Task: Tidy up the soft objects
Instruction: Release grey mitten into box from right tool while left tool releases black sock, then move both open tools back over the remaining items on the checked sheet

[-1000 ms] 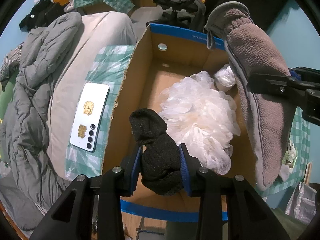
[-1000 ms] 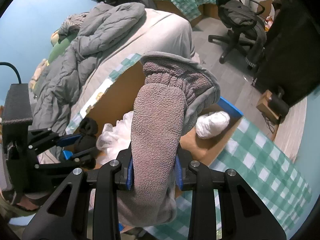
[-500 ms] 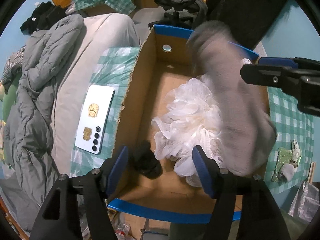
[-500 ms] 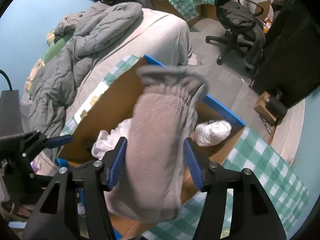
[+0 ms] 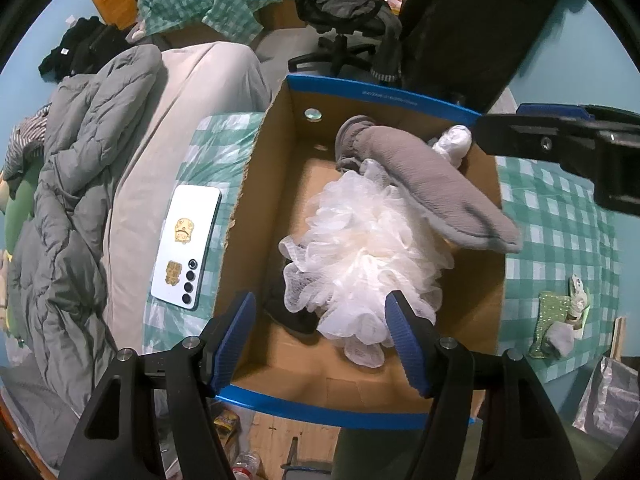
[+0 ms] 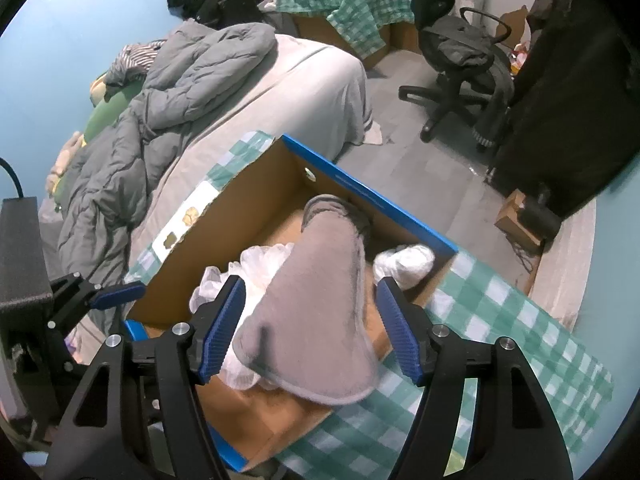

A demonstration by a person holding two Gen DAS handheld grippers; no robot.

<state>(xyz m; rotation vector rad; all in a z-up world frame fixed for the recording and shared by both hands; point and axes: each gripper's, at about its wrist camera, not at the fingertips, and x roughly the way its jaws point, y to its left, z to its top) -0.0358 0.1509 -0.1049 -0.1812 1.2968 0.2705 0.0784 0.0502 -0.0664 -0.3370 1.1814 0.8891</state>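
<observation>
A cardboard box (image 5: pixel 256 184) with blue edges (image 6: pixel 360 196) sits on a green checked cloth. Inside lie a white mesh bath pouf (image 5: pixel 360 248), a grey fleece sock (image 5: pixel 424 184) resting across the pouf and the box's right wall, a small white bundle (image 5: pixel 454 142) in the far corner, and a black sock (image 5: pixel 288 312) mostly hidden under the pouf. The grey sock (image 6: pixel 320 304) also shows in the right wrist view. My left gripper (image 5: pixel 324 336) is open and empty above the box's near end. My right gripper (image 6: pixel 310 324) is open, above the grey sock.
A white phone (image 5: pixel 186 246) lies on the cloth left of the box. A bed with a grey duvet (image 5: pixel 76 184) is to the left. An office chair (image 6: pixel 460 76) stands beyond. A small green pouch (image 5: pixel 560 320) lies on the cloth at right.
Both grippers opened. The black sock dropped from the left gripper into the box, and the grey sock fell from the right gripper onto the pouf.
</observation>
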